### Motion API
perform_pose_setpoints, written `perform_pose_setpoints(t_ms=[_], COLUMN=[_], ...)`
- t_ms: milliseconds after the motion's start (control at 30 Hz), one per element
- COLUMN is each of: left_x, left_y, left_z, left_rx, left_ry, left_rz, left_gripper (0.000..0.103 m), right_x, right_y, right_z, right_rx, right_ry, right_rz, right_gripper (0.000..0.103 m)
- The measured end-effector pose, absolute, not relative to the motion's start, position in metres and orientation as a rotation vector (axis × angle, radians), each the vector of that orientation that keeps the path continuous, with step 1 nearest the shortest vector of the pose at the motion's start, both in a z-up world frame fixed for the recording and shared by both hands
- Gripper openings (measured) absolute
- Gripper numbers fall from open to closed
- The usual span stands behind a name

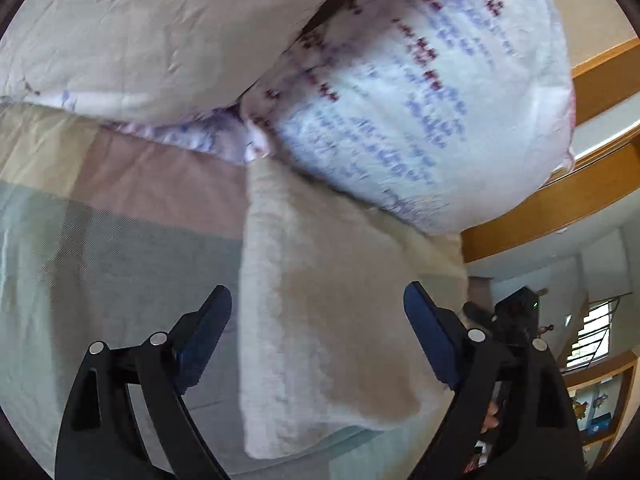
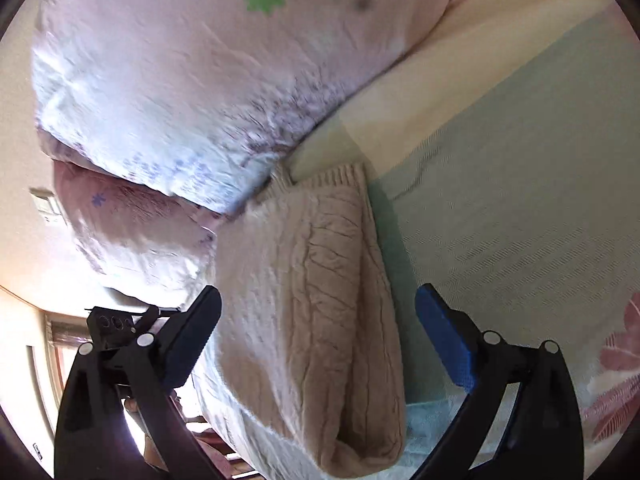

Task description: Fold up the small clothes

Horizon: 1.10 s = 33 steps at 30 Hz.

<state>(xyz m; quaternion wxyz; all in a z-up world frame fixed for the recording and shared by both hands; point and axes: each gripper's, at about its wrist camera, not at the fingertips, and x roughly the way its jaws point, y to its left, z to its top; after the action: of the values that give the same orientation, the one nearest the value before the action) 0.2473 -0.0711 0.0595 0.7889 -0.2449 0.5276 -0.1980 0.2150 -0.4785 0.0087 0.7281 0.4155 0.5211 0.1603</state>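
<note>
Black two-finger left gripper (image 1: pixel 318 310) with blue pads sits nearest, jaws spread wide, nothing between them; right gripper (image 2: pixel 318 308) likewise wide apart and empty. Both hover over the beige cable-knit sweater (image 2: pixel 312 288), already folded into a long narrow bundle on the pale green striped bedsheet (image 2: pixel 520 208). Its far end touches the white pillow with blue and red print (image 1: pixel 400 100), which leans on a pink-white pillow with a green flower mark (image 2: pixel 200 60). In the left wrist view the knit's near edge (image 1: pixel 320 432) lies flat.

Judged step: one more fold, near end over far. Good execution likely means both grippers pinching the two near corners through all layers, lifting evenly and laying the edge down square, short of the pillows. Risk: the thick knit slipping or layers splaying.
</note>
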Motion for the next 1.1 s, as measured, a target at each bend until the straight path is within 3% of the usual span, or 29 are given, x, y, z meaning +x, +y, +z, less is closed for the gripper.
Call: perform_pose_setpoints(t_ms=[167, 200, 233, 267, 300, 400, 567, 600, 700, 800, 867, 900, 1000, 1033, 1067, 1100], left_x=[0.238, 0.240, 0.238, 0.239, 0.239, 0.236, 0.207, 0.204, 0.213, 0.212, 0.192, 0.181, 0.152, 0.145, 0.142, 0.137], left_y=[-0.096, -0.096, -0.093, -0.094, -0.093, -0.087, -0.039, -0.025, -0.011, 0.002, 0.022, 0.026, 0.026, 0.026, 0.024, 0.021], left_z=[0.015, 0.011, 0.007, 0.003, 0.000, 0.005, 0.057, 0.067, 0.071, 0.072, 0.088, 0.095, 0.098, 0.094, 0.090, 0.082], left_rx=[-0.400, -0.417, -0.442, -0.479, -0.530, -0.572, -0.554, -0.528, -0.298, -0.169, -0.152, -0.131, -0.084, -0.082, -0.087, -0.095], left_ry=[1.251, 1.243, 1.234, 1.227, 1.215, 1.183, 1.077, 1.053, 1.029, 1.042, 0.979, 0.943, 0.904, 0.914, 0.927, 0.948], left_rz=[-0.445, -0.453, -0.455, -0.460, -0.486, -0.499, -0.607, -0.593, -0.400, -0.225, -0.204, -0.187, -0.165, -0.163, -0.163, -0.172], left_gripper=[0.088, 0.088, 0.088, 0.085, 0.069, 0.042, 0.038, 0.039, 0.055, 0.056, 0.071, 0.083, 0.090, 0.091, 0.091, 0.092], right_x=[0.233, 0.234, 0.239, 0.242, 0.243, 0.240, 0.228, 0.230, 0.246, 0.249, 0.228, 0.215, 0.184, 0.184, 0.183, 0.186], right_y=[-0.449, -0.444, -0.438, -0.433, -0.431, -0.427, -0.388, -0.379, -0.344, -0.323, -0.332, -0.338, -0.337, -0.331, -0.320, -0.310], right_z=[-0.012, -0.009, -0.014, -0.020, -0.023, -0.011, 0.028, 0.029, 0.028, 0.036, 0.054, 0.062, 0.062, 0.057, 0.048, 0.041], right_rx=[0.878, 0.851, 0.837, 0.847, 0.872, 0.930, 0.910, 0.907, 0.755, 0.440, 0.513, 0.556, 0.634, 0.644, 0.627, 0.565], right_ry=[1.209, 1.186, 1.200, 1.223, 1.220, 1.174, 1.121, 1.120, 1.147, 1.179, 1.106, 1.079, 1.096, 1.122, 1.157, 1.184], right_rz=[0.423, 0.427, 0.449, 0.462, 0.471, 0.493, 0.662, 0.679, 0.606, 0.325, 0.374, 0.401, 0.456, 0.467, 0.469, 0.425], right_gripper=[0.097, 0.086, 0.056, 0.046, 0.043, 0.036, 0.034, 0.034, 0.038, 0.041, 0.050, 0.061, 0.064, 0.059, 0.045, 0.007])
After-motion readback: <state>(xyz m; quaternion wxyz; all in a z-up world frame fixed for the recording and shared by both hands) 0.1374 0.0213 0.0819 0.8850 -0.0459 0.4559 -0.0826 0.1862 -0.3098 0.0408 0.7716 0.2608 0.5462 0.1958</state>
